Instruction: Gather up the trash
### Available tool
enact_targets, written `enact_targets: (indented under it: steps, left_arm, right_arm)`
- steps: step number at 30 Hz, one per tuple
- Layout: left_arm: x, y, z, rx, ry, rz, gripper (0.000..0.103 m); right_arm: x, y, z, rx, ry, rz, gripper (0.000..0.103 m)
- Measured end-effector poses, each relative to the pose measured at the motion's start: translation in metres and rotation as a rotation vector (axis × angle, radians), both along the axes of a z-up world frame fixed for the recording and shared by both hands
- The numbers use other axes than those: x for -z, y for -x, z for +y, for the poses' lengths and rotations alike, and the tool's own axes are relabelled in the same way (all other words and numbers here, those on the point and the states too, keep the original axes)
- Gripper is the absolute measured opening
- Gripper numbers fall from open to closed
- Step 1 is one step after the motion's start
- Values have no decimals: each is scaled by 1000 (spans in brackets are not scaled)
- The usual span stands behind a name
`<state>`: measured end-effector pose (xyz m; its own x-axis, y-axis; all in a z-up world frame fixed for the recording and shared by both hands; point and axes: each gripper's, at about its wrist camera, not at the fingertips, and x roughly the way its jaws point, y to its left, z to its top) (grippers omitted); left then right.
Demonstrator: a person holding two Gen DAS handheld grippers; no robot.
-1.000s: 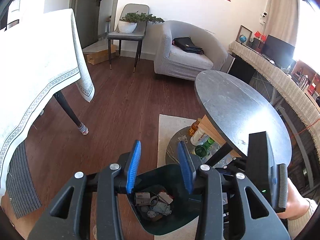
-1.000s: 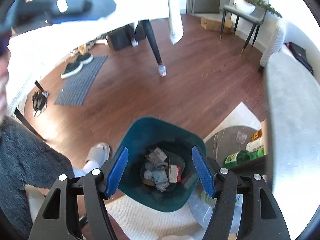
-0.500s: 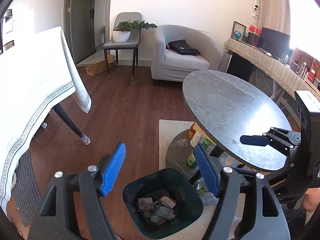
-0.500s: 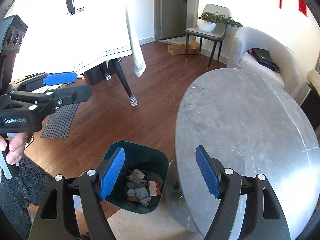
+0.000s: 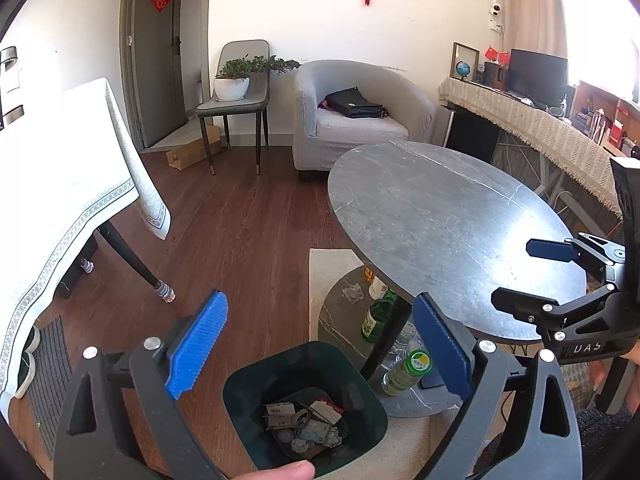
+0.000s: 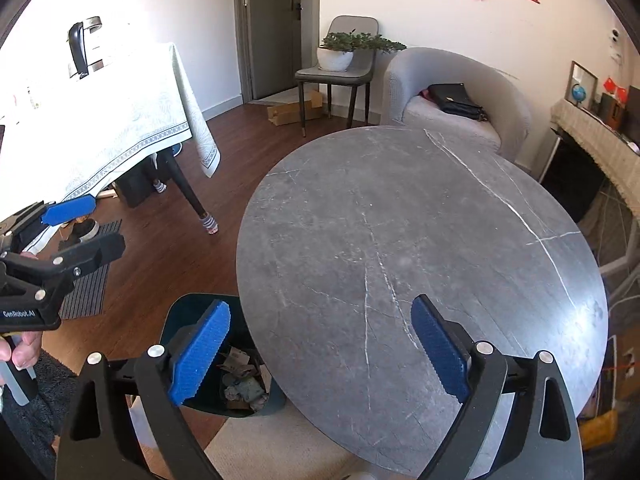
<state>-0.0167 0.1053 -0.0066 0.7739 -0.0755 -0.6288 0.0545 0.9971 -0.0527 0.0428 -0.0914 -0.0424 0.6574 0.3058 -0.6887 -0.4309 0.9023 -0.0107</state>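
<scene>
Left wrist view: both grippers are held spread and empty; trash is seen in the near bin.

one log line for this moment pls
left gripper open, empty | right gripper open, empty | bin on floor, trash inside | table top bare

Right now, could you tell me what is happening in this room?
A person is collecting trash with a handheld tool in each hand. Both the left tool and the right tool are open and empty. The dark bin on the floor beside the round grey table already holds crumpled rubbish.
</scene>
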Motion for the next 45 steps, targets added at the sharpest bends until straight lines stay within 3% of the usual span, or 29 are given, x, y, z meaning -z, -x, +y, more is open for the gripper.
enact_targets:
  steps: [10,45]
  left_arm:
    - [11,11,-10,-33,-18,1,98]
    - [21,9,-19,-34,-40,40,99]
  right_arm:
    - [0,8,-18,60,0,-24,99]
    - [3,13,-11,29,3,-16,99]
